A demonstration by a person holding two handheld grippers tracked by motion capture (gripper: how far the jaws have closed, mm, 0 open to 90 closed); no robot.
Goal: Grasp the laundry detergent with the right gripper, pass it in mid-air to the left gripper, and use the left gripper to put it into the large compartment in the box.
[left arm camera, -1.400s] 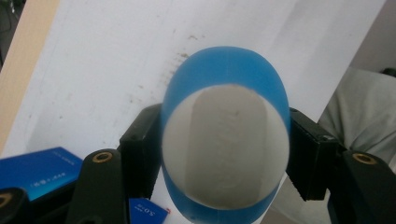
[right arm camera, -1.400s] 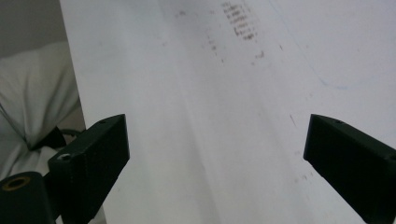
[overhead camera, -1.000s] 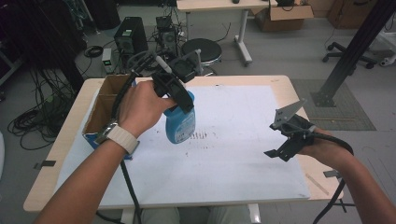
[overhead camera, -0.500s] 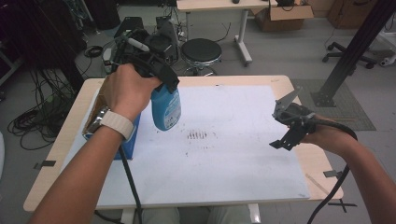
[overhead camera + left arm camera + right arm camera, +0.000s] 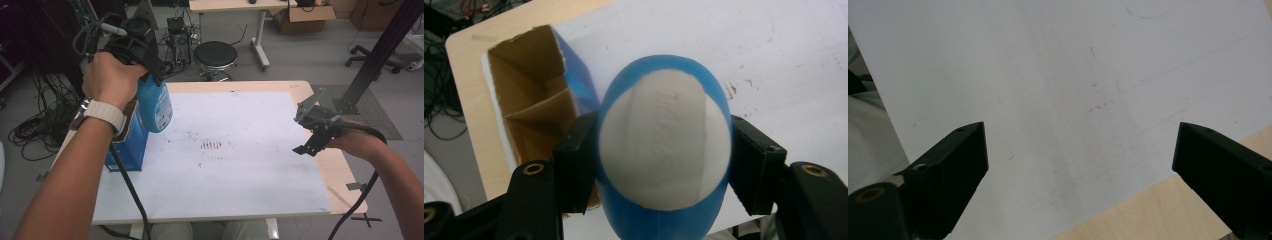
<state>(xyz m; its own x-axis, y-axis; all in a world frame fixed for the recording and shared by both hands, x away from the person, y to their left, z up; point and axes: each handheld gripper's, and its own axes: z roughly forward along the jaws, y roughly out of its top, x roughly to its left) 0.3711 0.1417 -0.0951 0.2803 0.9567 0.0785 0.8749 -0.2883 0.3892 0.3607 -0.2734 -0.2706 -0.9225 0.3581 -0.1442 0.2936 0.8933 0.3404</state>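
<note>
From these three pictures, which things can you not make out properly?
- Blue plastic bottle: high view, its top is hidden by the left hand; label print too small to read.
- Open brown-lined blue cardboard box: left gripper view, the bottle covers part of its inside.
- Raised lettering on the bottle's white base: too blurred.
- Dark marks on the white sheet: too small.

The blue bottle [image 5: 663, 150] looks like smooth, glossy plastic, and its pale base is a duller, matt off-white with faint raised lettering. The left tool [image 5: 663, 165] clamps it between matt black jaws that look like hard plastic, with brass-coloured metal inserts at the screw holes. The box [image 5: 531, 107] is raw brown cardboard inside, rough at its torn edges, with a glossy blue printed outside [image 5: 131, 145]. The white sheet [image 5: 240, 160] is matt, scuffed with small dark marks. The worktop [image 5: 337, 170] shows pale, smooth wood grain. The right tool [image 5: 1080, 165] has the same matt black finish.
</note>
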